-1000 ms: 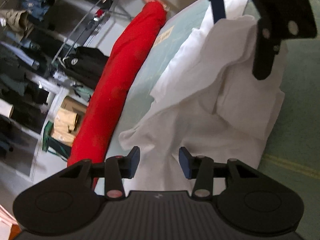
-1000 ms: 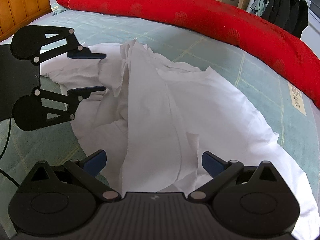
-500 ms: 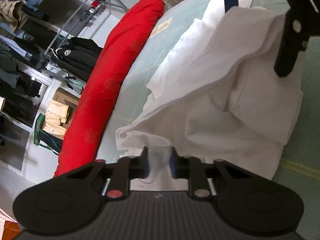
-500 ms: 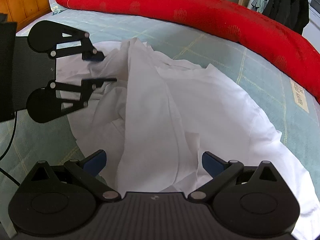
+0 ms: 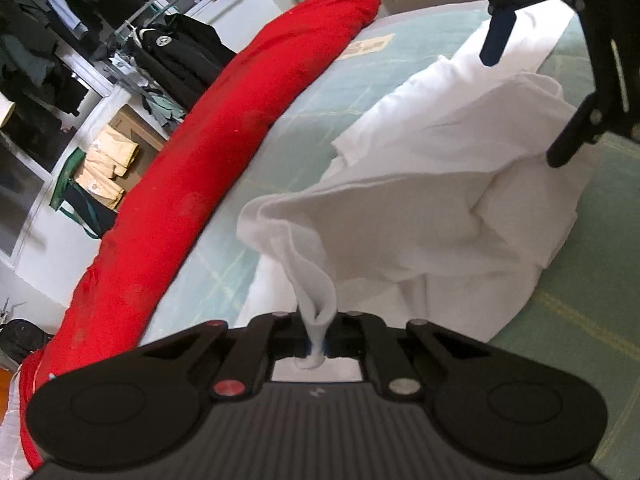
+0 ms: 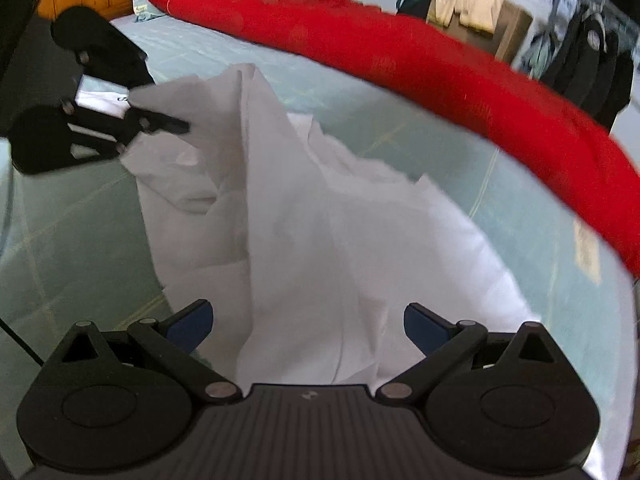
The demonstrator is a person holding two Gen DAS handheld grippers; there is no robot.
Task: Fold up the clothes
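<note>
Now left gripper (image 5: 316, 344) tight on white shirt (image 5: 420, 208).

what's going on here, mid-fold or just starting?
Just starting. A person holds a gripper in each hand over a crumpled white garment on a green bed. The left gripper is shut on a bunched edge of it, lifted off the bed. The right gripper is open above the cloth, gripping nothing. No fold made yet.

green bed (image 5: 568, 312), red bolster (image 5: 224, 160), clothes rack (image 5: 120, 32) behind.
</note>
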